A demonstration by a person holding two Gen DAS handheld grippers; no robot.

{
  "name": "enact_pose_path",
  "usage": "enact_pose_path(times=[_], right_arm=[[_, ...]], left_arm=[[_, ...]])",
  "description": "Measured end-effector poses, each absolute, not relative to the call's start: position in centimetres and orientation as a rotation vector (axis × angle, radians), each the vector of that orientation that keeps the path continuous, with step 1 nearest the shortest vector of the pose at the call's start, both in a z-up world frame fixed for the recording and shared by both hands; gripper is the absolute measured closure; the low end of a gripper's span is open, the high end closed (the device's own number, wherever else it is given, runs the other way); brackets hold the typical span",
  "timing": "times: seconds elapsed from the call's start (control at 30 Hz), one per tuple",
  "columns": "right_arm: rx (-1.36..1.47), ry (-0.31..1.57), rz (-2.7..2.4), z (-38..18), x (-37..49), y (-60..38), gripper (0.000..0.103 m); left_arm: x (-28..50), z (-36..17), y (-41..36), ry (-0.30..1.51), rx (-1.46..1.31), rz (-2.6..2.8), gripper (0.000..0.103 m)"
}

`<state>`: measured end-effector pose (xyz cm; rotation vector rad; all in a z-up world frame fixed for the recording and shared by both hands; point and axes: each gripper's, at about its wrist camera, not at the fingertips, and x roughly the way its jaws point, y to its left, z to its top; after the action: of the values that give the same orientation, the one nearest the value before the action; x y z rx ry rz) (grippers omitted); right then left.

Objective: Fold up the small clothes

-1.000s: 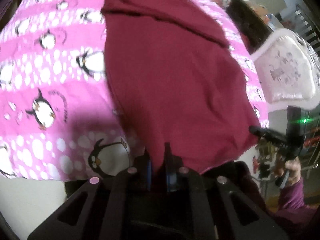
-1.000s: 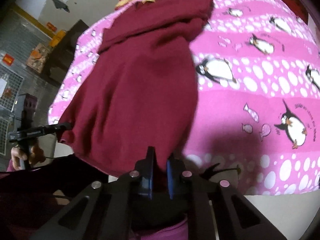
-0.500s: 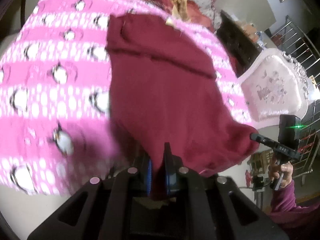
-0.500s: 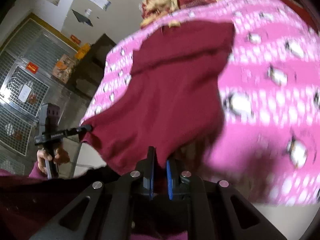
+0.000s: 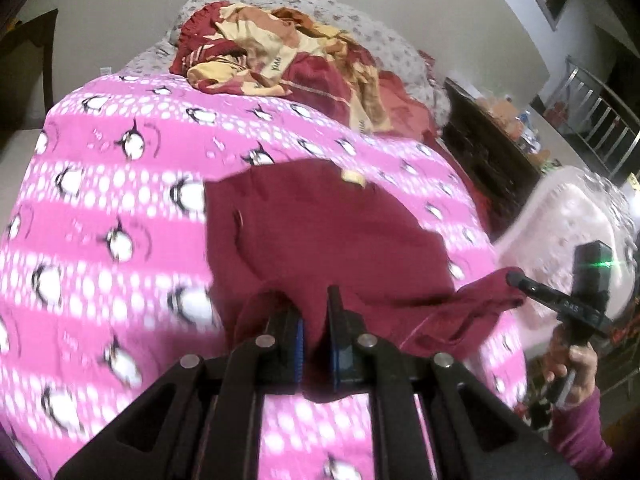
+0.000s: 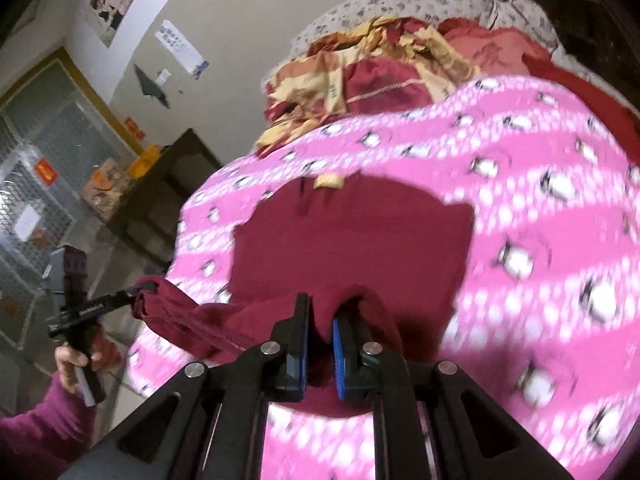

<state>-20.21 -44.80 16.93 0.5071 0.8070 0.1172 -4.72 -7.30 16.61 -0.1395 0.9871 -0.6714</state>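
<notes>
While both corners stay pinched, main risk judged: hem slipping out of one grip mid-fold, leaving a skewed fold; cause would be uneven pull or thin bite on cloth. Also risk of fabric bunching between the two grips, since slack sags there.

Left gripper (image 5: 316, 320): fingers nearly closed, clamped on maroon garment (image 5: 320, 232) at its near edge, lower centre of left view. Right gripper (image 6: 320, 326): fingers nearly closed, clamped on same garment (image 6: 352, 240), lower centre of right view.

Garment: dark maroon, soft knit look, small pale tag at far end. Far part lying flat on pink penguin blanket (image 5: 100, 220), mid-frame; near edge lifted, draped between grips. Heavy motion blur. Crumpled red-yellow bedding (image 5: 296, 52) at upper centre, well apart.
</notes>
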Motion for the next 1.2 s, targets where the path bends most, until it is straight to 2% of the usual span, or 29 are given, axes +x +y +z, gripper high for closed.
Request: enact_pose_path(times=[0.37, 0.73, 0.77, 0.83, 0.87, 0.9, 0.93, 1.03, 1.2], right_arm=[[0.511, 0.874, -0.017, 12.6, -10.8, -48.8, 0.092], [0.616, 0.915, -0.039, 8.7, -6.8, -51.2, 0.09], [0.615, 0.911, -0.035, 8.9, -7.0, -51.1, 0.087], [0.611, 0.894, -0.031, 9.5, -7.7, -51.1, 0.074], [0.607, 0.87, -0.05, 10.0, -8.3, -51.2, 0.057], [0.606, 0.843, -0.072, 10.5, -8.9, -51.4, 0.041], [0.609, 0.807, -0.085, 11.0, -9.5, -51.6, 0.037], [0.625, 0.773, -0.047, 12.1, -10.5, -51.4, 0.037], [0.432, 0.875, 0.04, 11.5, -9.0, -46.7, 0.038]], left_arm=[[4.1, 13.2, -11.8, 1.016, -0.13, -0.602, 0.093], [8.9, 9.6, -13.1, 1.051, -0.176, -0.607, 0.091], [9.0, 9.6, -12.9, 1.058, -0.192, -0.619, 0.086], [9.1, 9.8, -12.6, 1.068, -0.225, -0.646, 0.063], [9.1, 9.9, -12.4, 1.067, -0.237, -0.65, 0.033], [8.9, 10.5, -11.9, 1.037, -0.251, -0.627, 0.021], [8.7, 11.1, -11.3, 0.995, -0.263, -0.613, 0.021], [8.3, 12.2, -10.7, 0.976, -0.264, -0.632, 0.02], [7.3, 11.3, -11.8, 0.984, -0.164, -0.613, 0.02]])
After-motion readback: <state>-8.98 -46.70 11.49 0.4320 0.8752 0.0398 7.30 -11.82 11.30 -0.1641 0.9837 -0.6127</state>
